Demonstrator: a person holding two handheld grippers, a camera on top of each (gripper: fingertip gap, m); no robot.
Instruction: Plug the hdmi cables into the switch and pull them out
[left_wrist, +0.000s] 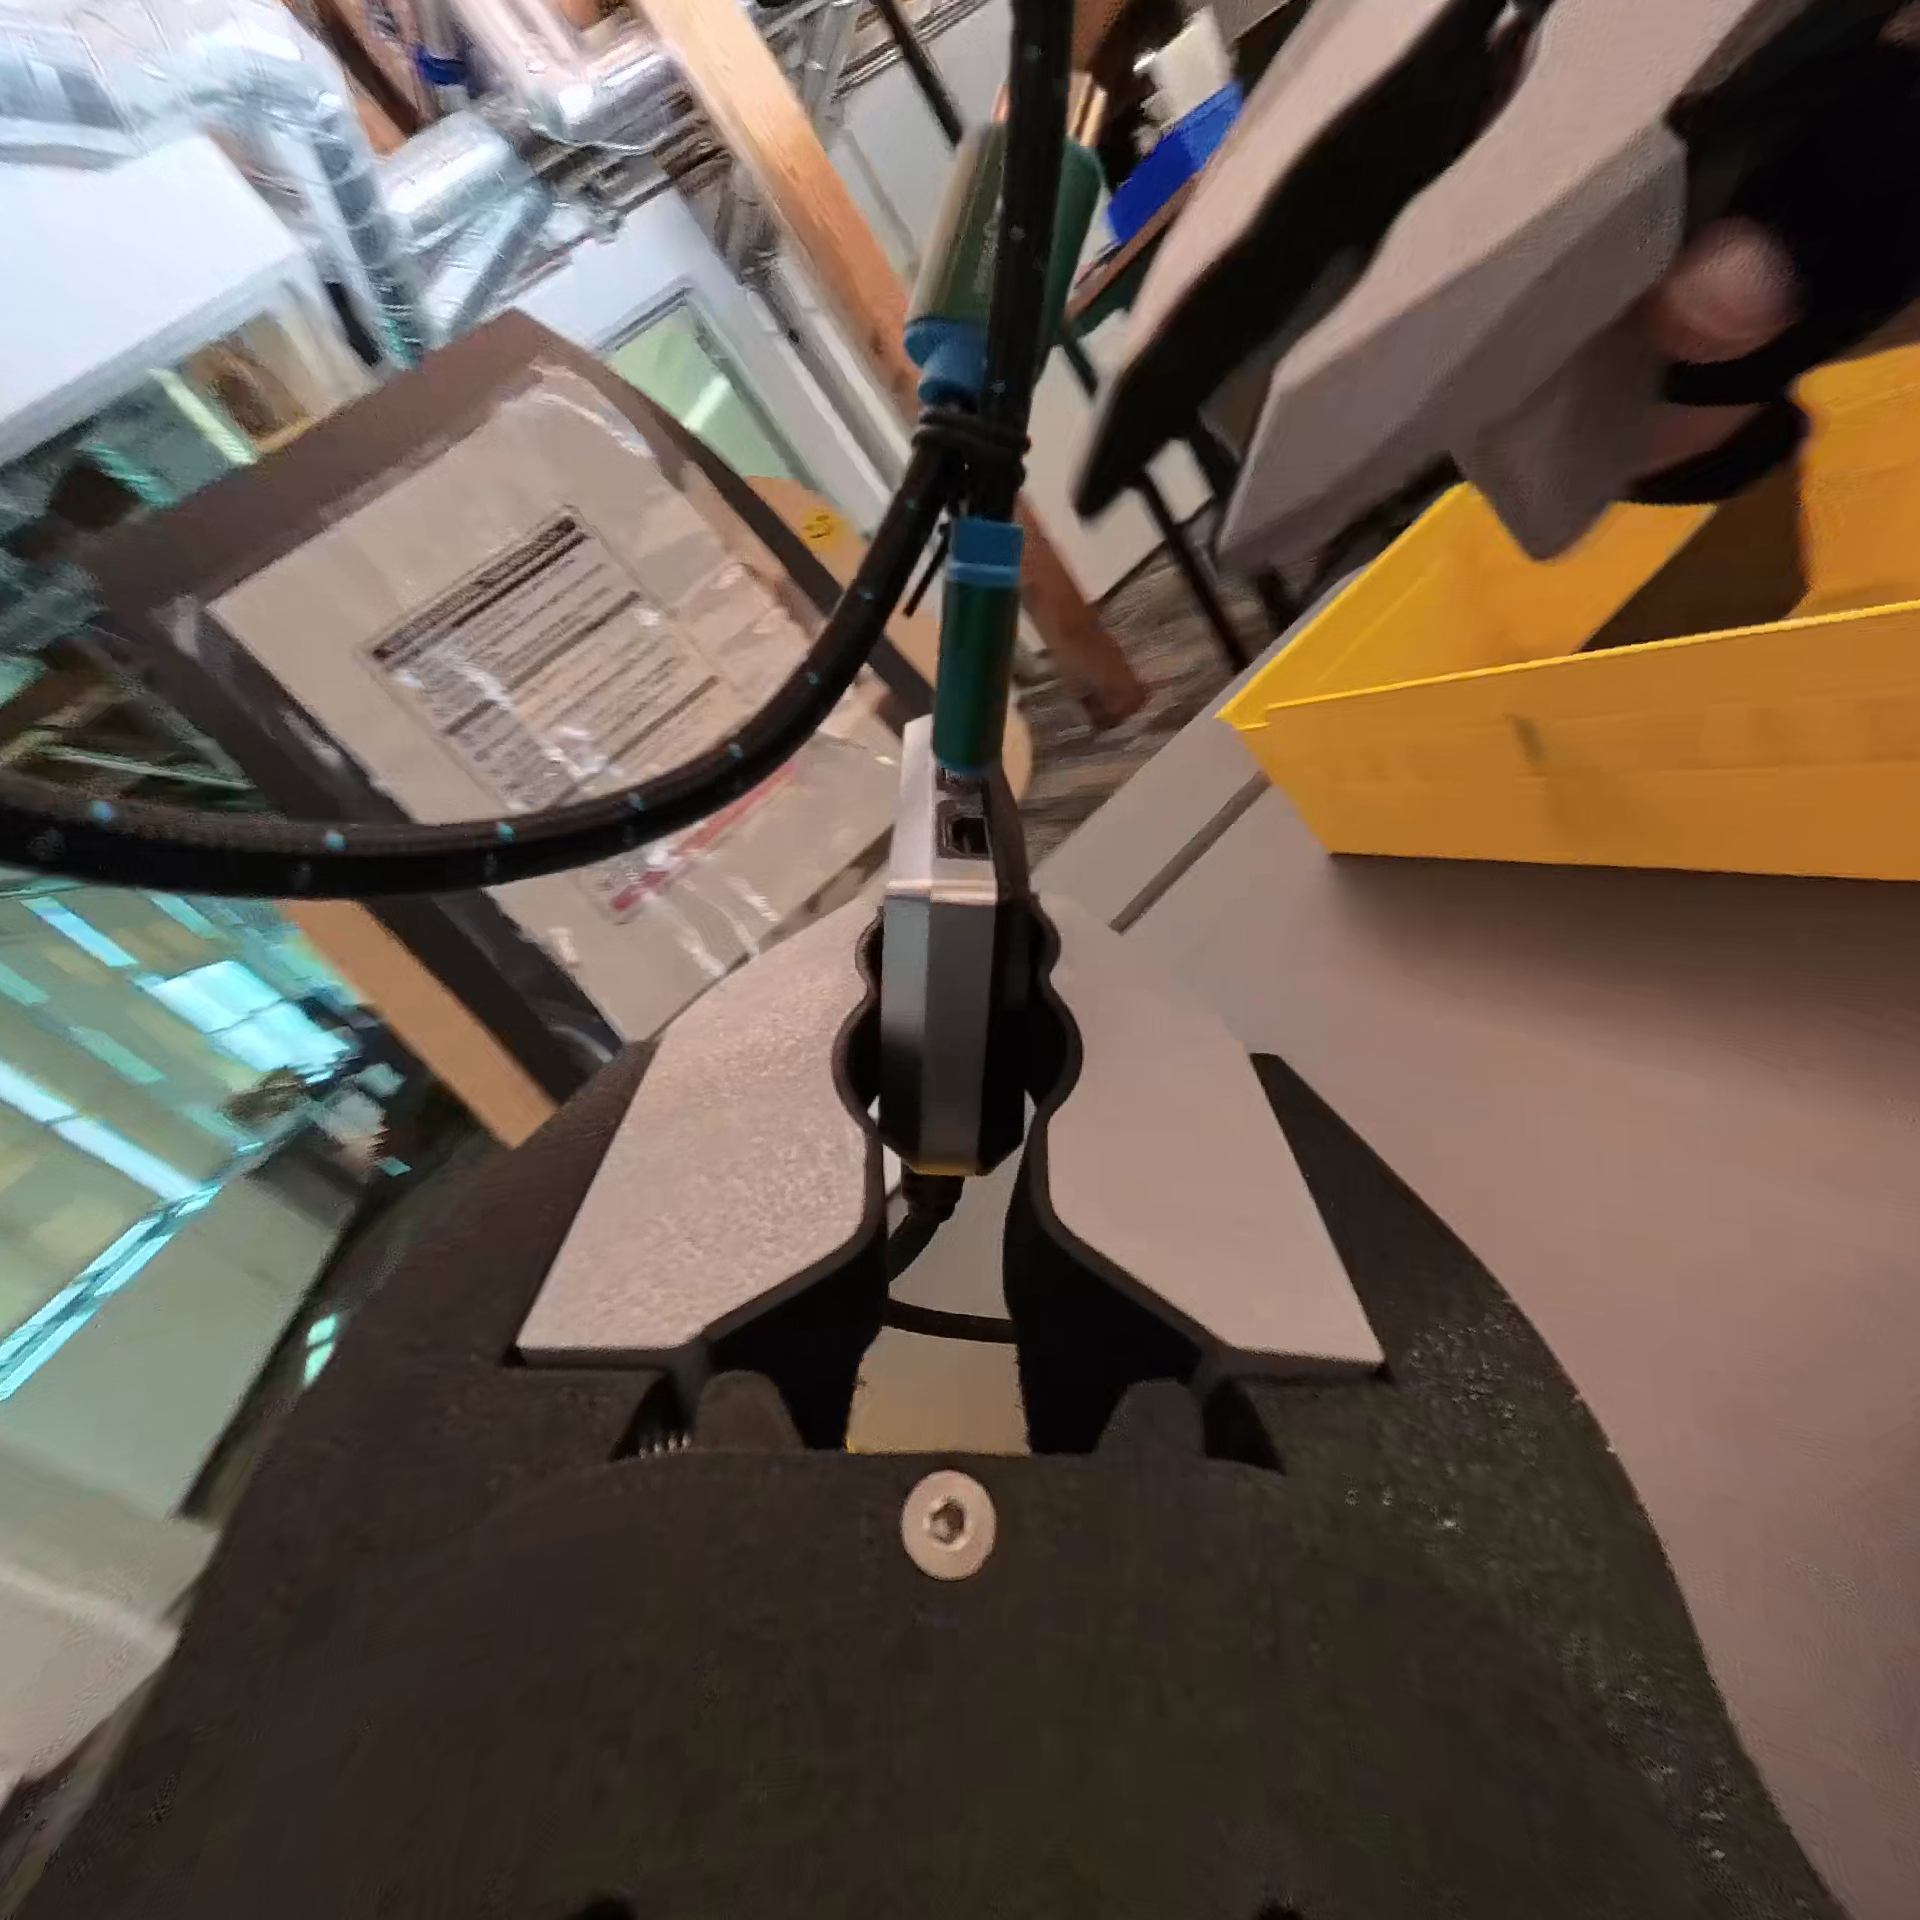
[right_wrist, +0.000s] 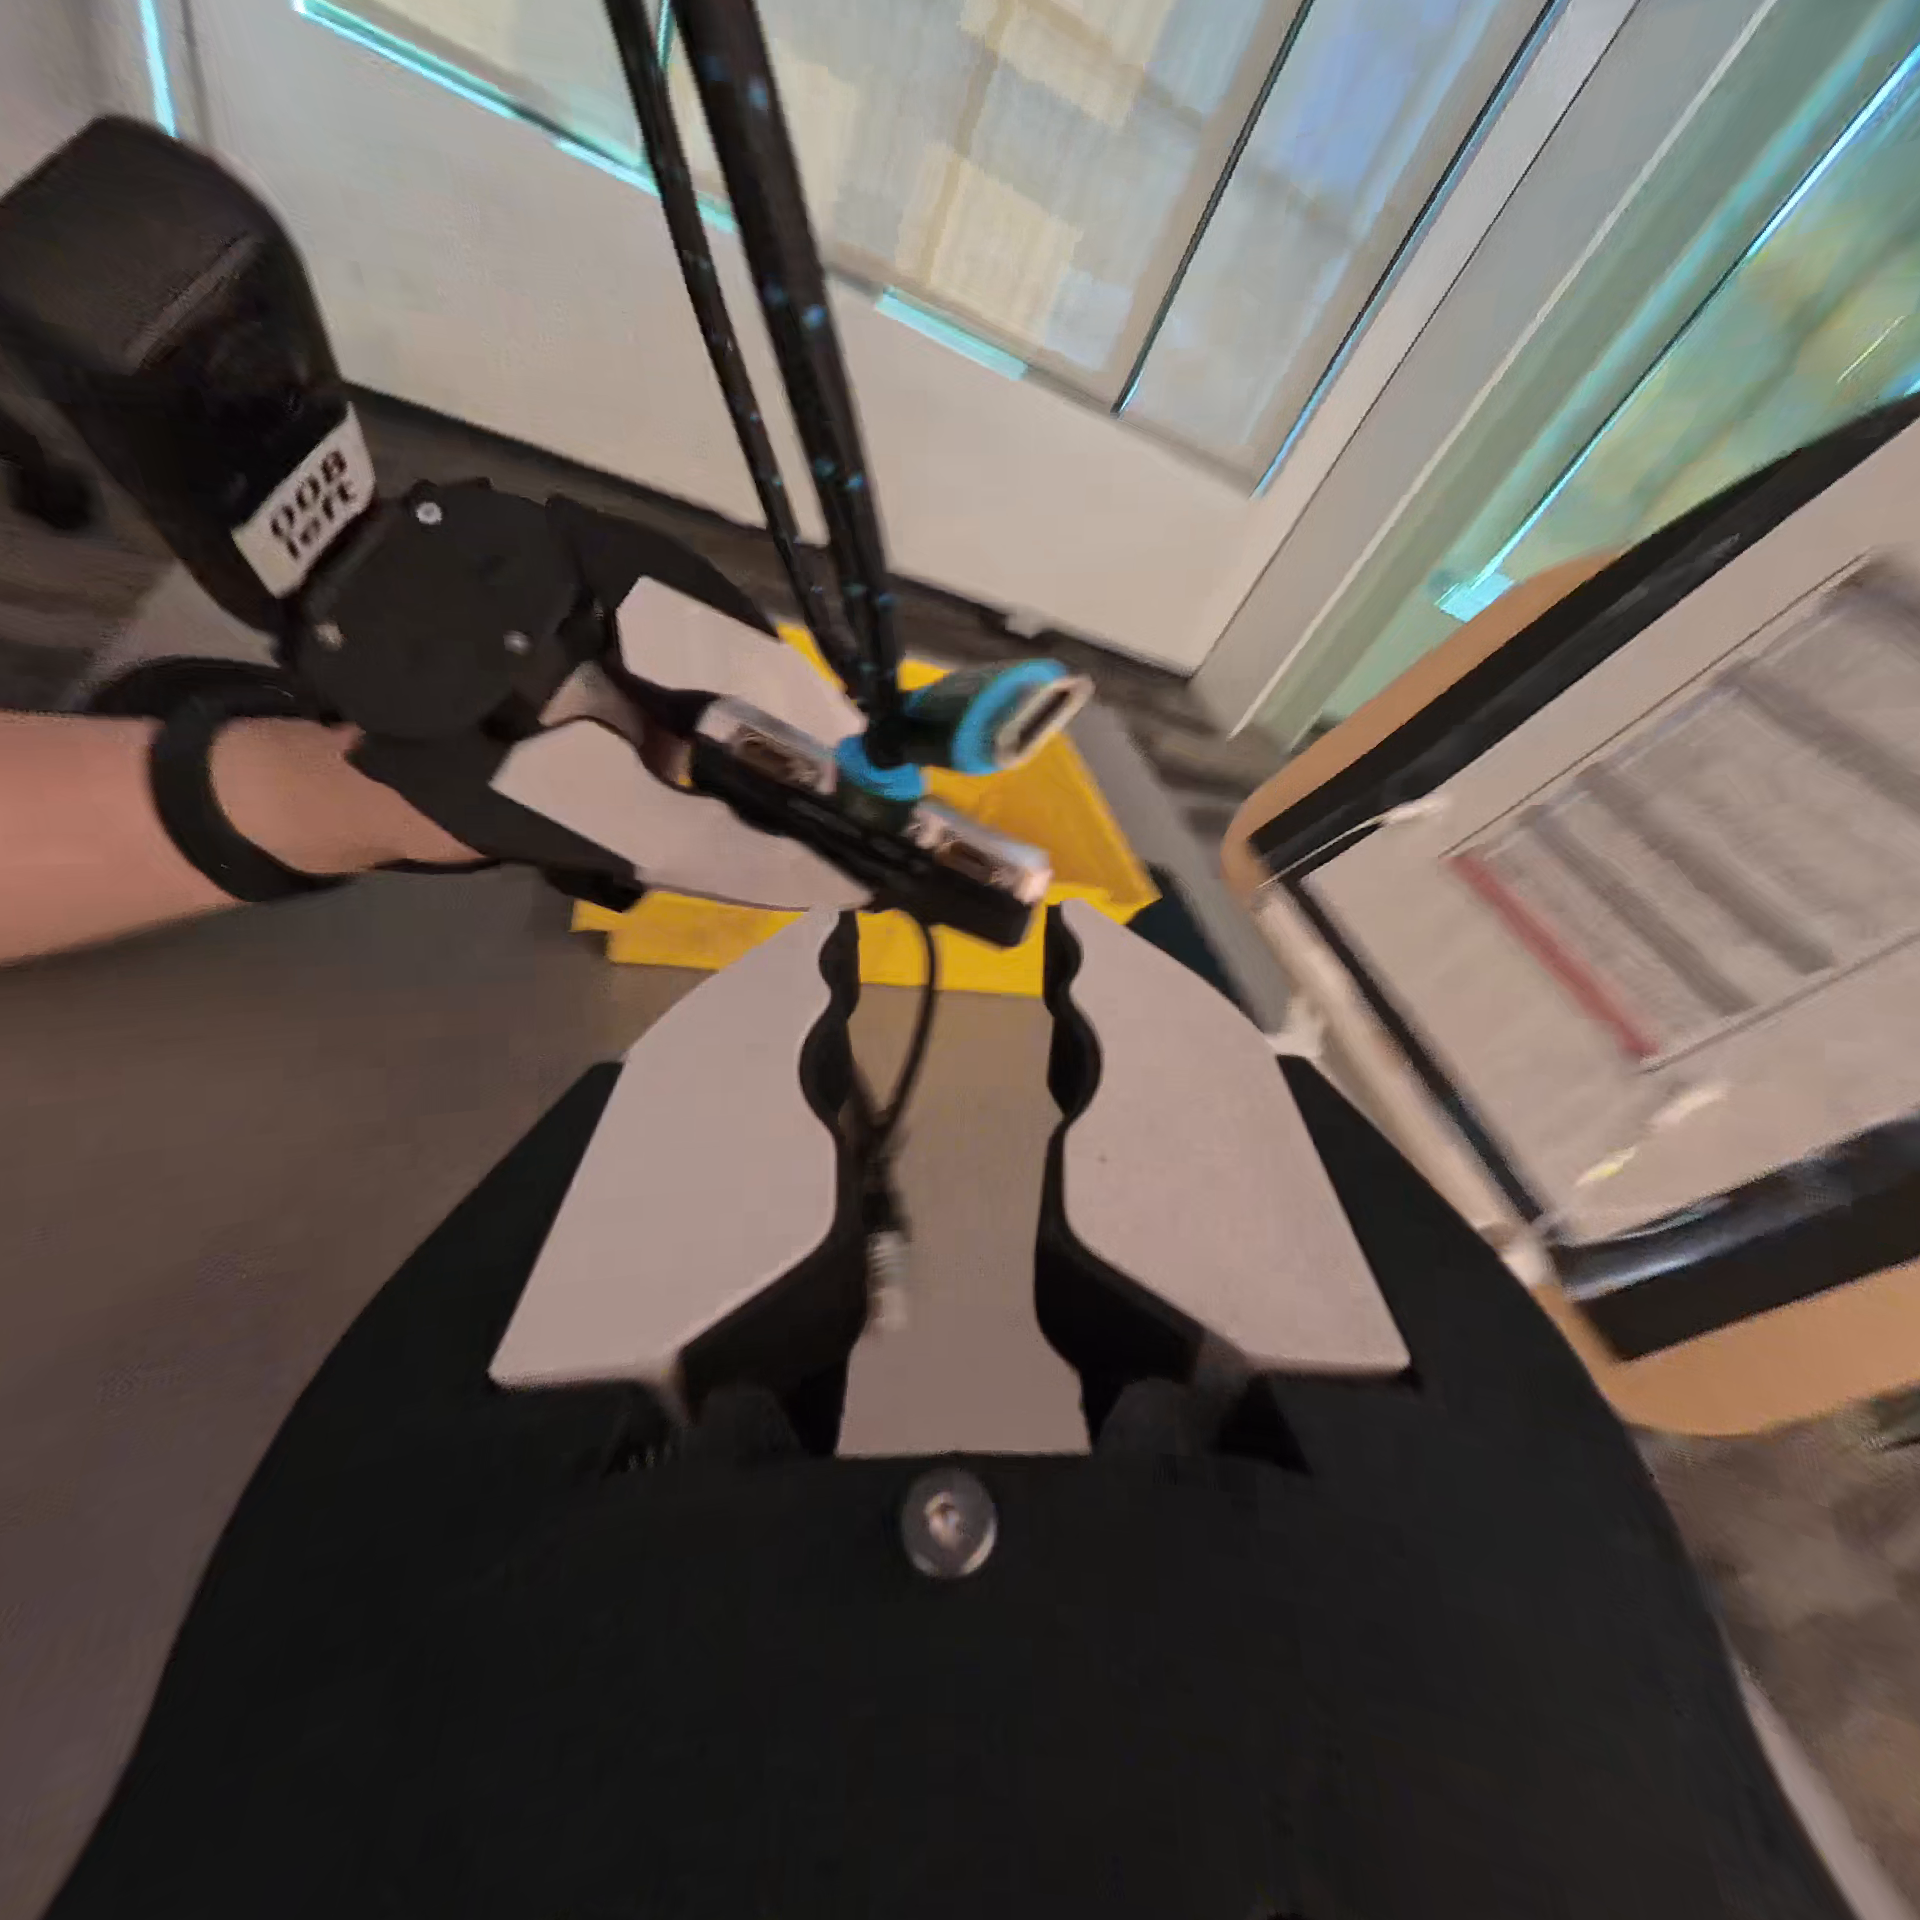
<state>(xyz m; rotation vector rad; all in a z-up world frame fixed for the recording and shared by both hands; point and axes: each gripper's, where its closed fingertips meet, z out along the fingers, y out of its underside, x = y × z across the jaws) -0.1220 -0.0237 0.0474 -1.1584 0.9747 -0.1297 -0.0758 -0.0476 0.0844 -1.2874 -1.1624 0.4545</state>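
My left gripper (left_wrist: 951, 935) is shut on the silver and black HDMI switch (left_wrist: 940, 1023), holding it edge-on above the grey table (left_wrist: 1558, 1143). One green HDMI plug with a blue collar (left_wrist: 971, 665) sits in a port on the switch's far end. A second green plug (left_wrist: 961, 239) hangs free above it, tied to the black braided cable (left_wrist: 623, 800). In the right wrist view, the left gripper (right_wrist: 665, 769) holds the switch (right_wrist: 935, 862), with the free plug (right_wrist: 997, 707) beside it. My right gripper (right_wrist: 951, 920) is open and empty, just short of the switch.
A yellow bin (left_wrist: 1558, 748) stands on the table behind the switch. A thin black cable (right_wrist: 894, 1091) dangles from the switch between my right fingers. A plastic-wrapped cardboard box (left_wrist: 499, 623) stands off the table's edge. Glass doors are behind. About 7 cm separates my left fingertips from my right.
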